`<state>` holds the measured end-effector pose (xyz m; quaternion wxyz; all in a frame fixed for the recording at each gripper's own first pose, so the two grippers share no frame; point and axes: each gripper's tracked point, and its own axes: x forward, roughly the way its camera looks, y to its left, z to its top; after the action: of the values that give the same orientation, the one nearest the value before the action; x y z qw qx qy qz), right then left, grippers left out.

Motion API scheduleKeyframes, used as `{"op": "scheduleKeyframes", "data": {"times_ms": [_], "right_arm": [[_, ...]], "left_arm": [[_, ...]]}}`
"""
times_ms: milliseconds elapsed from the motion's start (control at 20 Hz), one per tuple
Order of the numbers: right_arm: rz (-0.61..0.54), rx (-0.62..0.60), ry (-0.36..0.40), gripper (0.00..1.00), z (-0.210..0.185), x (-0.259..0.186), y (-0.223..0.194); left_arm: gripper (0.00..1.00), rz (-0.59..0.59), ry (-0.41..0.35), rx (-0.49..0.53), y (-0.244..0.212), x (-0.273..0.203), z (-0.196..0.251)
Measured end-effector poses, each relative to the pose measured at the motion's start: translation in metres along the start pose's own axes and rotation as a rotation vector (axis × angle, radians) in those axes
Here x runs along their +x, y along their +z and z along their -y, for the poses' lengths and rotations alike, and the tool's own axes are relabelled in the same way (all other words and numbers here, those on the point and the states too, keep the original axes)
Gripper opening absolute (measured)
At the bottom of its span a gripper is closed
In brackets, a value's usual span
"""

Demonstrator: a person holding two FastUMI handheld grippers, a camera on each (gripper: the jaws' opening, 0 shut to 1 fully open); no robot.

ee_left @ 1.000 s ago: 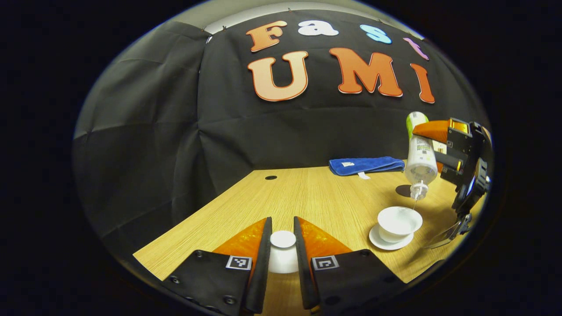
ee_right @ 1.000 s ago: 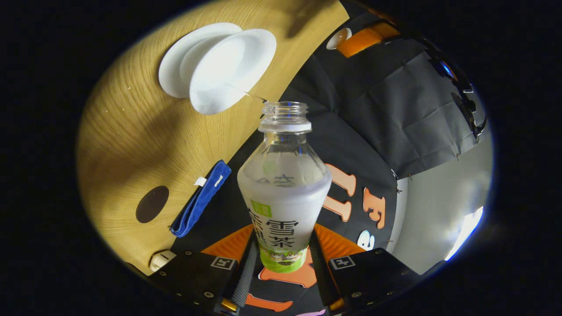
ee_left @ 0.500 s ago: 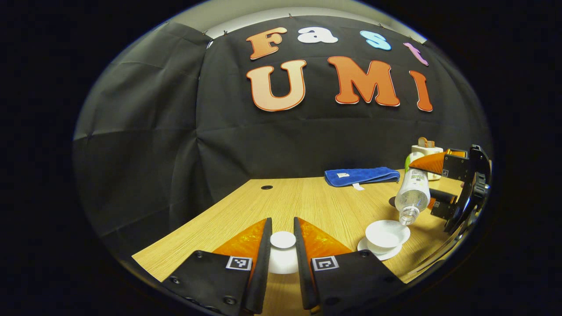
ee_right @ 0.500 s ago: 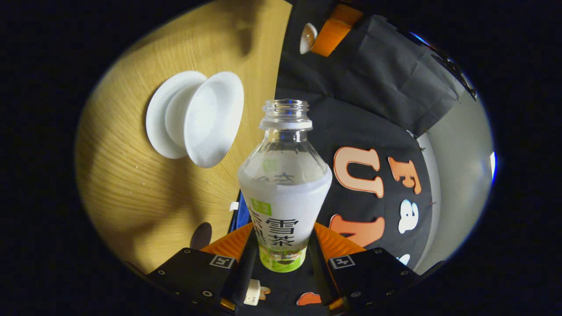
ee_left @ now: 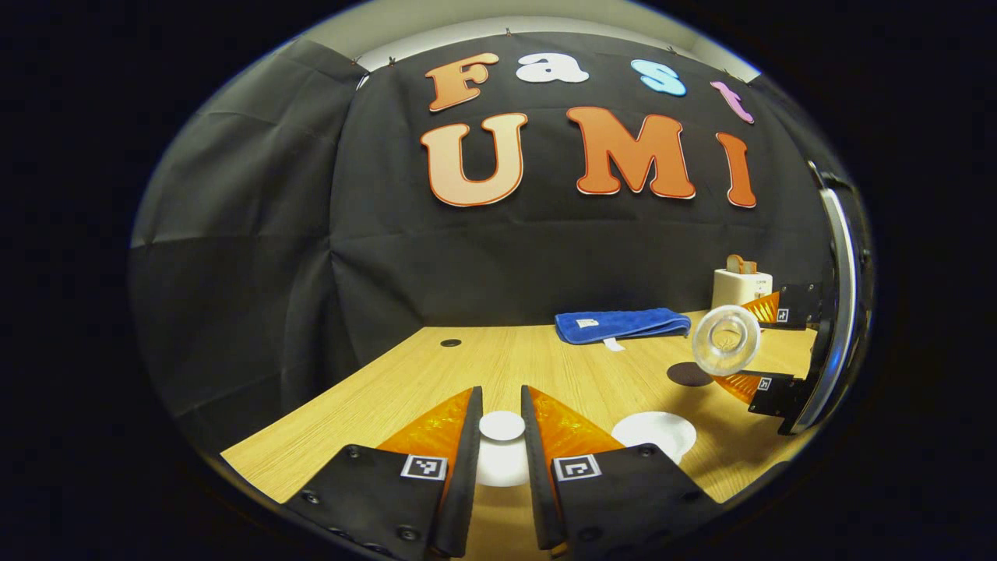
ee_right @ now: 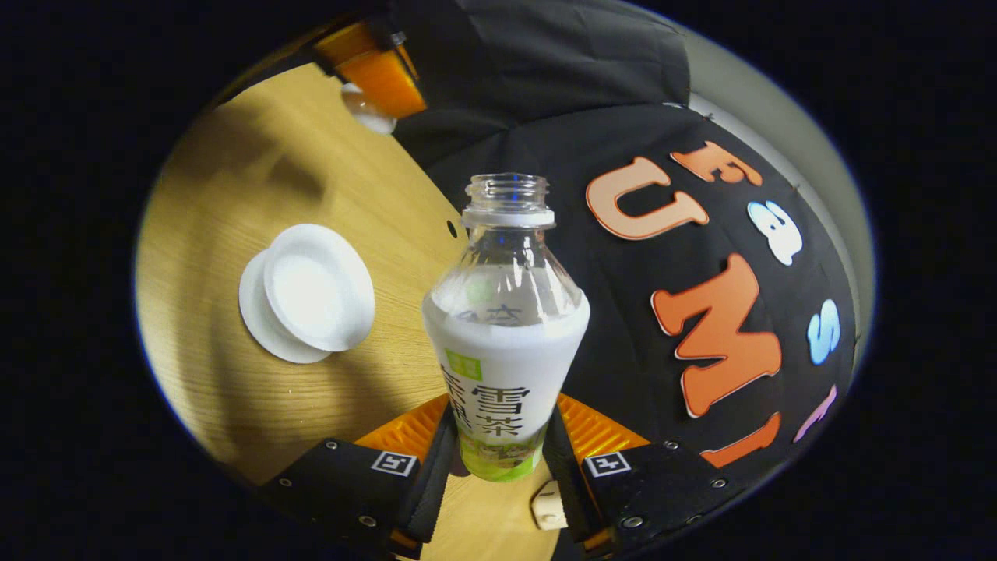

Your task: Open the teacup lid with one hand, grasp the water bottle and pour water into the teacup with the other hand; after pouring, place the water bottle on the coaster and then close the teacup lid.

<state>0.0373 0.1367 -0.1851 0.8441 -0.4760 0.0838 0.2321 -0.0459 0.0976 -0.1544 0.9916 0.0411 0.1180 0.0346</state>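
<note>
My left gripper (ee_left: 502, 396) is shut on the white teacup lid (ee_left: 502, 452), held just above the wooden table (ee_left: 498, 366). The white teacup (ee_left: 656, 431) on its saucer sits to the right, partly behind my finger. Farther right, my right gripper (ee_left: 746, 347) is shut on the clear water bottle (ee_left: 726, 340), whose open mouth faces this camera. The dark round coaster (ee_left: 688, 374) lies behind the cup. In the right gripper view the uncapped bottle (ee_right: 505, 327) stands between my right gripper's (ee_right: 502, 425) fingers, the teacup (ee_right: 311, 290) lies to its left, and the left gripper (ee_right: 375, 72) holds the lid (ee_right: 366, 118) at the top.
A folded blue towel (ee_left: 619, 323) lies at the table's back edge, with a white box (ee_left: 740, 287) to its right. A small cable hole (ee_left: 450, 343) sits at the back left. A small white object (ee_right: 547, 505) shows low between the right fingers.
The bottle swung up from pouring over the teacup, the stream stopped, and it drew back from the cup. The left gripper kept the lid still.
</note>
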Motion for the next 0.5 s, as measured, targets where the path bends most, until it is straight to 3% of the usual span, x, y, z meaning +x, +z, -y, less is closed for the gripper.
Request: {"op": "scheduleKeyframes", "data": {"times_ms": [500], "right_arm": [[-0.08,0.469,-0.03,0.64,0.048,0.026,-0.066]], "left_arm": [[0.36,0.027,-0.057,0.007,0.017,0.014,0.045]]}}
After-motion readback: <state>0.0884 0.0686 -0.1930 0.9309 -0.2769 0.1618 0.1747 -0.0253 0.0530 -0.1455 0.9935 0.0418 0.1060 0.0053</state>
